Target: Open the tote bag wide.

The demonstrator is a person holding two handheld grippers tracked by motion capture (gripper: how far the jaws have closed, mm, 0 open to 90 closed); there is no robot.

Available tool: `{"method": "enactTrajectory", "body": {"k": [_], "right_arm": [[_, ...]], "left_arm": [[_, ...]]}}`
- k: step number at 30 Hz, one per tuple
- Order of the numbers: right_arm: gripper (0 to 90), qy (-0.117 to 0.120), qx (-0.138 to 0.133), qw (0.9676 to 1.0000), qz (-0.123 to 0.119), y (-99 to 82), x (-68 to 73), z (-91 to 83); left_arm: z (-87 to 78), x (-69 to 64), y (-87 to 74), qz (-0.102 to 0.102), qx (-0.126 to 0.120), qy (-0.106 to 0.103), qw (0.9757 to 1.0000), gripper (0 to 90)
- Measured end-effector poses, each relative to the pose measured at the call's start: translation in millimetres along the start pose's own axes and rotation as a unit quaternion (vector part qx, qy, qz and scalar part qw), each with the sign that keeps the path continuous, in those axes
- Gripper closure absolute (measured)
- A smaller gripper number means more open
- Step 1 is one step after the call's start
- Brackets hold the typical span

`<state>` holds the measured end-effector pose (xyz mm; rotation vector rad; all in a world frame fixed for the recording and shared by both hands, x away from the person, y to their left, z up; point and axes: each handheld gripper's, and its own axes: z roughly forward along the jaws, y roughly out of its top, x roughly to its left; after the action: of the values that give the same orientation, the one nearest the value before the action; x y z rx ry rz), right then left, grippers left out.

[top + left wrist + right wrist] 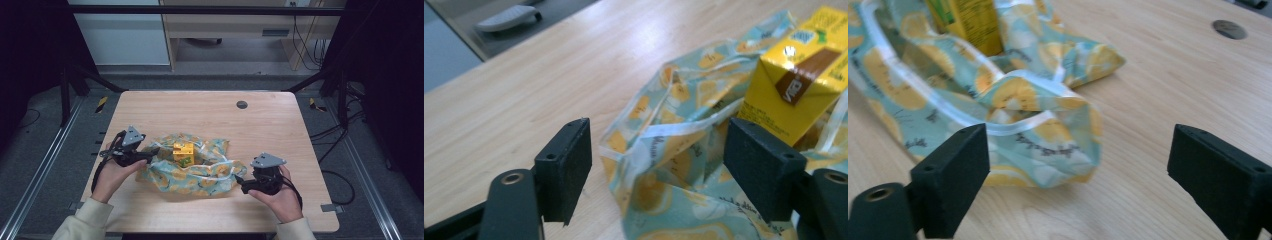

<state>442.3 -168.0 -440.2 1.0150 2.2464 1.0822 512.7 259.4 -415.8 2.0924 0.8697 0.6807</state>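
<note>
A crumpled, translucent plastic bag printed with orange slices on pale blue-green [192,172] is seen lying open near the front of a light wooden bench [210,112], with a small yellow drink carton with a brown stripe [183,153] standing upright inside it. White-edged handles and seams are seen looping across the bag's folds, and dark script is printed among the fruit, too blurred to be read. The carton's brown stripe carries pale lettering, and green and blue marks sit on its top face; none of it can be made out. The left gripper [152,152] is held at the bag's left edge, its jaws spread wide with the bag's rim and the carton's corner lying between them, unpressed. The right gripper [241,186] is held just beside the bag's right corner, its jaws likewise standing apart and gripping nothing. A round grey cable port [242,104] is set into the bench farther back.
</note>
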Motion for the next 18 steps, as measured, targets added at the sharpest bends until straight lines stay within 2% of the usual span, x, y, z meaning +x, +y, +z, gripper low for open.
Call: {"method": "enactTrajectory", "body": {"k": [3, 7, 9, 12, 13, 16, 17, 18], "right_arm": [[7.8, -0.027, -0.009, 0.9994, 0.022, -4.2, -12.1, -5.7], [5.8, -0.062, 0.001, 0.9968, 0.051, -15.2, -30.5, -7.3], [5.3, -0.081, 0.016, 0.9944, 0.066, -22.2, -39.4, -5.7], [5.5, -0.095, 0.036, 0.9908, 0.089, -32.4, -52.6, -3.3], [5.5, -0.095, 0.036, 0.9908, 0.089, -32.4, -52.6, -3.3], [5.9, -0.114, 0.051, 0.9869, 0.102, -40.8, -64.3, -3.1], [6.3, -0.122, 0.063, 0.9841, 0.113, -44.7, -69.4, -2.6], [6.7, -0.126, 0.066, 0.9833, 0.113, -46.0, -71.3, -2.0]], "left_arm": [[-8.4, 8.8, -3.1, -0.015, -0.002, 0.019, 0.9997, 24.2], [-9.9, 21.7, -18.7, -0.032, 0.017, 0.036, 0.9987, 19.1], [-7.4, 27.1, -29.4, -0.042, 0.035, 0.041, 0.9977, 16.1], [-2.6, 33.4, -45.3, -0.052, 0.056, 0.045, 0.9961, 10.9], [-2.6, 33.4, -45.3, -0.052, 0.056, 0.045, 0.9961, 9.2], [0.5, 36.6, -56.9, -0.061, 0.066, 0.042, 0.9951, 7.0], [0.1, 36.5, -60.4, -0.066, 0.064, 0.045, 0.9948, 6.6], [0.1, 36.5, -60.4, -0.066, 0.064, 0.045, 0.9948, 6.6]]}}
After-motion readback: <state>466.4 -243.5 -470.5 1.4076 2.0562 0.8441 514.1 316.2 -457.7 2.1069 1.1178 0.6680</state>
